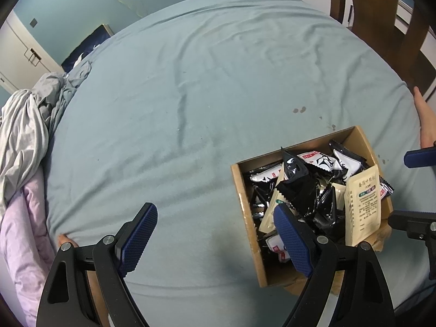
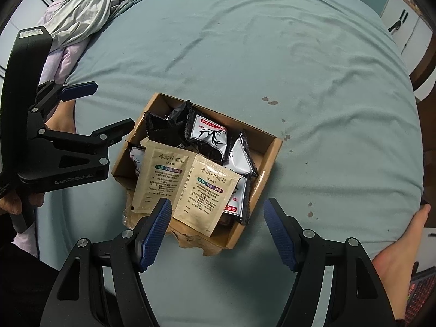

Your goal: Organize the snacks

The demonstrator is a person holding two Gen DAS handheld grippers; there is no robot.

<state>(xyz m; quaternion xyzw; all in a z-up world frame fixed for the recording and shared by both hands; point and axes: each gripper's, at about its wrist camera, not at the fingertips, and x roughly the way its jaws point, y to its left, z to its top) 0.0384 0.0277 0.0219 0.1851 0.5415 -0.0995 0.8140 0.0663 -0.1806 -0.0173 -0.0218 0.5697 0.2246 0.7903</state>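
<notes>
An open cardboard box sits on a teal bed sheet, heaped with snack packets. Black foil packets, white-and-black packets and beige sachets lie jumbled inside. My left gripper is open and empty, hovering by the box's left side, its right finger over the box's corner. Over the box's torn near edge my right gripper also stands open, holding nothing.
Rumpled grey clothes and a lilac quilt lie at the sheet's left edge. A person's bare feet rest on the bed's edges. Dark spots mark the sheet. Wooden furniture stands beyond.
</notes>
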